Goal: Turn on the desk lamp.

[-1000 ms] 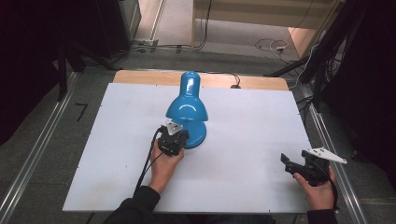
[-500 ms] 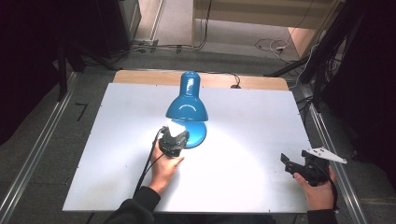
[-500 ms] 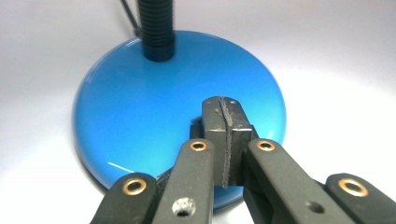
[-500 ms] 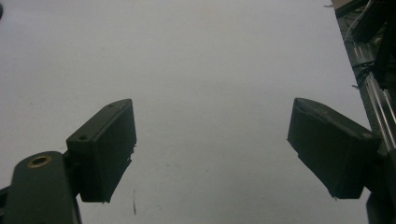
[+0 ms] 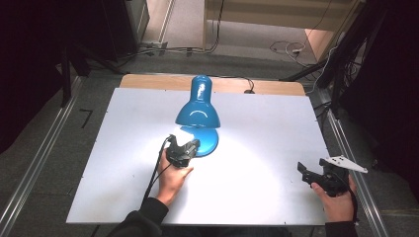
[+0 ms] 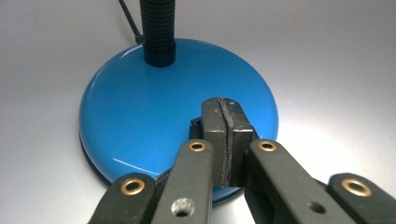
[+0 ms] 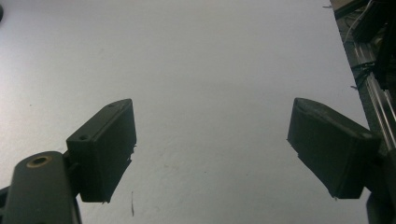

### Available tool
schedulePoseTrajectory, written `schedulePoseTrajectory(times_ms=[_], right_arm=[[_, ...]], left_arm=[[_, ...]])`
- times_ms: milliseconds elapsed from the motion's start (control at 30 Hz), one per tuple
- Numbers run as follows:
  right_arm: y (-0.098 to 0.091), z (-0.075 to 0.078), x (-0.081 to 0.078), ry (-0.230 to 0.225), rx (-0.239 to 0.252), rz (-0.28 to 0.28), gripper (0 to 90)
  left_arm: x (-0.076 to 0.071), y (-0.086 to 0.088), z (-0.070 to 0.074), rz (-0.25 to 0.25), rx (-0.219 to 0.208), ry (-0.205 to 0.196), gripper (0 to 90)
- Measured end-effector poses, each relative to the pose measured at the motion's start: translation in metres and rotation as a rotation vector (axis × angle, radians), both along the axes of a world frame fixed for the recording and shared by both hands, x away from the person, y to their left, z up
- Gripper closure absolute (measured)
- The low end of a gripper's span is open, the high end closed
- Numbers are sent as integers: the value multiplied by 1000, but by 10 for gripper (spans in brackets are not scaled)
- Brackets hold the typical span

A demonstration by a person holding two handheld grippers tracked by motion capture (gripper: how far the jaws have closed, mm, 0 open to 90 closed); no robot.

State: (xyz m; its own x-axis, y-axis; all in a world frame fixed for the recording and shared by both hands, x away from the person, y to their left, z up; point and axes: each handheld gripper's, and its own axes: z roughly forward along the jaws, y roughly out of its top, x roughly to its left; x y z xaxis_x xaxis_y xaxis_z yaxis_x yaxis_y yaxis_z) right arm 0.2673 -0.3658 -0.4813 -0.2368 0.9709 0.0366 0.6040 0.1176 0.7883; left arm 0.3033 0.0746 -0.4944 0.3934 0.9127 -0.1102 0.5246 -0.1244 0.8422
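A blue desk lamp stands mid-table, its shade [image 5: 197, 111] bent down over its round base [image 5: 209, 141]. A bright patch of light lies on the table under the shade. My left gripper [image 5: 190, 146] is shut, its tips resting on the near edge of the base [image 6: 140, 107], with nothing between the pads. A small black part on the base shows just behind the fingertips [image 6: 215, 116]. The black ribbed neck [image 6: 158, 28] rises from the base's far side. My right gripper [image 5: 302, 173] is open above bare table at the front right, its jaws wide apart [image 7: 210, 144].
The white table [image 5: 262, 128] has a wooden strip [image 5: 148, 81] along its back edge, where the lamp's cable [image 5: 249, 90] runs off. Metal rails [image 5: 34, 163] flank the table on the floor. The right gripper sits close to the table's right edge.
The lamp has lit up: a bright patch now spreads on the table around the base. The left gripper stays at the base; the right gripper has hardly moved.
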Motion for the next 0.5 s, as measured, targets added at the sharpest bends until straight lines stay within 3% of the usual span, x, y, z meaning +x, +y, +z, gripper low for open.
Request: schedulePoseTrajectory(times_ms=[200, 300, 500], right_arm=[[0, 0, 0, -4, -2, 3, 140], [0, 0, 0, -4, 0, 1, 140], [0, 1, -1, -1, -1, -2, 140]], left_arm=[[-3, 10, 3, 28, -15, 5, 742], [-6, 16, 7, 29, -8, 9, 617], [-16, 39, 15, 64, 1, 2, 444]])
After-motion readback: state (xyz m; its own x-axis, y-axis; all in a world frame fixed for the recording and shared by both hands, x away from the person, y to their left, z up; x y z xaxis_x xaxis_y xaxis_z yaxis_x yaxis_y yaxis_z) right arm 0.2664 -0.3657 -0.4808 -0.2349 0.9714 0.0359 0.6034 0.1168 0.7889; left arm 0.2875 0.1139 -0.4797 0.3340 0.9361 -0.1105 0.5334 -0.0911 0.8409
